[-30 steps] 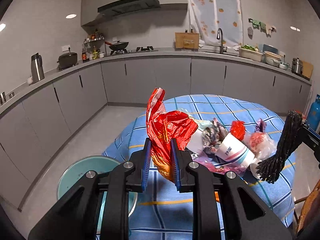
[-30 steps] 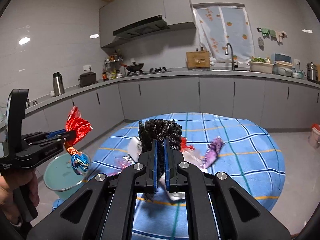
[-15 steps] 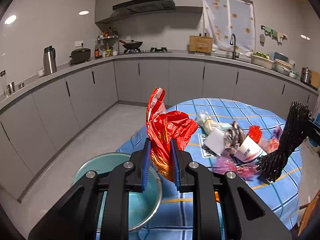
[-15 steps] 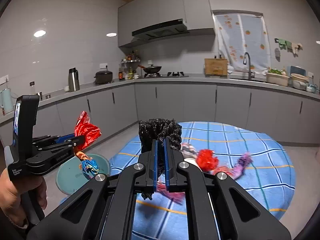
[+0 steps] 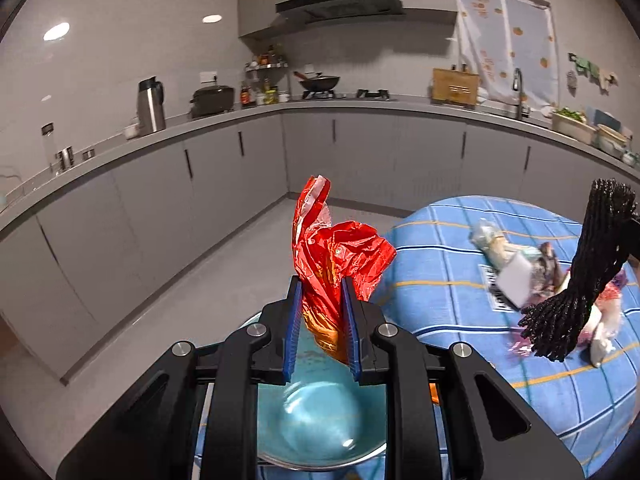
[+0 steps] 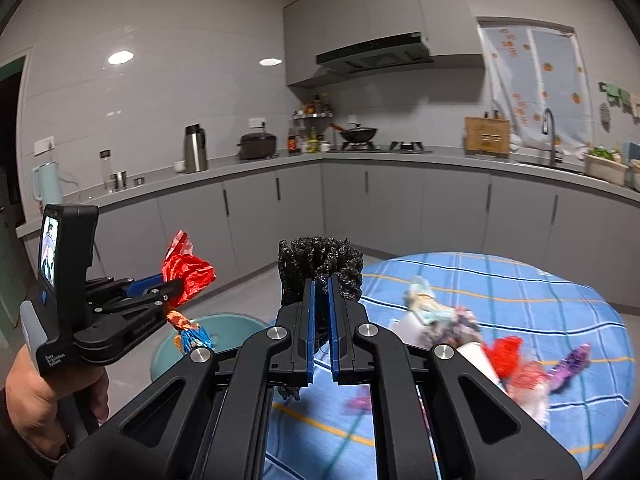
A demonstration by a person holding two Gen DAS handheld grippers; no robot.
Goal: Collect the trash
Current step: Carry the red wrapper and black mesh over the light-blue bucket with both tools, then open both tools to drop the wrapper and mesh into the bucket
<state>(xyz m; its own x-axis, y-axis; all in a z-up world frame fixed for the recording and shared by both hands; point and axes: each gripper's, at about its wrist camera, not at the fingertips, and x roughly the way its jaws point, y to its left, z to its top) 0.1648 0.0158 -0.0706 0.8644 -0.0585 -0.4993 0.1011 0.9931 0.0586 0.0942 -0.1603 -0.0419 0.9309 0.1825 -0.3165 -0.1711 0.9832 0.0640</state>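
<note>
My left gripper (image 5: 320, 300) is shut on a crumpled red snack wrapper (image 5: 340, 252), held right above the teal trash bin (image 5: 320, 420) on the floor. In the right wrist view that left gripper (image 6: 168, 286) pinches the red wrapper (image 6: 188, 270) over the bin (image 6: 224, 324). My right gripper (image 6: 321, 292) is shut on a black foam net (image 6: 320, 258). The net (image 5: 588, 276) also hangs at the right of the left wrist view. More trash (image 6: 472, 332) lies on the blue checked tablecloth (image 6: 520, 292).
The round table (image 5: 440, 248) stands right of the bin. Grey kitchen cabinets (image 5: 200, 184) and a countertop with a kettle (image 5: 151, 105) run along the walls. Bare grey floor (image 5: 208, 280) lies between the cabinets and the table. A hand (image 6: 48, 392) holds the left gripper's handle.
Both grippers have swung left off the table. The bin has come under the left gripper, and the table trash has slid to the right of both views. Both grips are unchanged.
</note>
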